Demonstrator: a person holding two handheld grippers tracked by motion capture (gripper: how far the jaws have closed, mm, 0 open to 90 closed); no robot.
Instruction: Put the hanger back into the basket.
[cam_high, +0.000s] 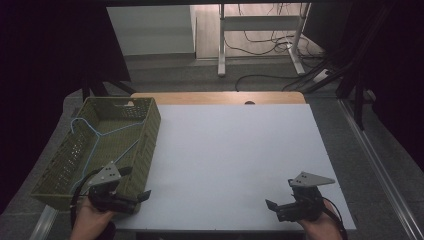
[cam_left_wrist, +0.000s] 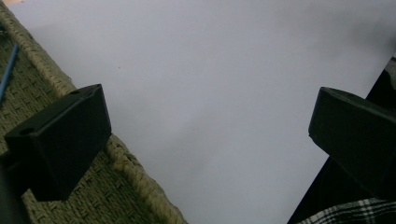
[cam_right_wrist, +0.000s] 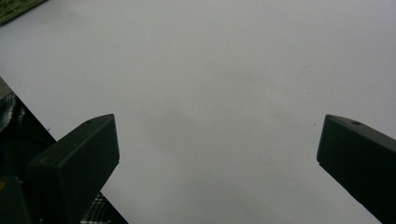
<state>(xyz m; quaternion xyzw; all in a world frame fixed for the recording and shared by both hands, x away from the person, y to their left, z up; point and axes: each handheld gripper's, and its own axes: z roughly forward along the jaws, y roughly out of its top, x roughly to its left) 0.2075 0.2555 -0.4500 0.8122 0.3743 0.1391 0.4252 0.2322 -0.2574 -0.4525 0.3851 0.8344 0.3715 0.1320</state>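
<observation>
So the woven olive-green basket (cam_high: 131, 150) is parked on the left part of the white table (cam_high: 235, 160), and everything else can be placed off that. A light blue hanger (cam_high: 95, 137) is lying inside the basket, flat on its bottom, with the hook end toward the far left corner.

The left gripper (cam_high: 134, 186) is held right at the basket's near right corner, just over the rim. In the left gripper view (cam_left_wrist: 210, 135) its jaws are spread wide apart with nothing between them; one jaw is seen over the basket's weave, the other out over bare table. The blue hanger (cam_left_wrist: 8, 70) is only glimpsed at the far left edge there, not touched.

The right gripper (cam_high: 274, 206) is kept well apart from the basket, low over the table's near right part. Its jaws (cam_right_wrist: 217, 154) are also spread wide, with just plain white surface under them. A corner of the basket (cam_right_wrist: 16, 5) can be made out at the top left of that view.
</observation>
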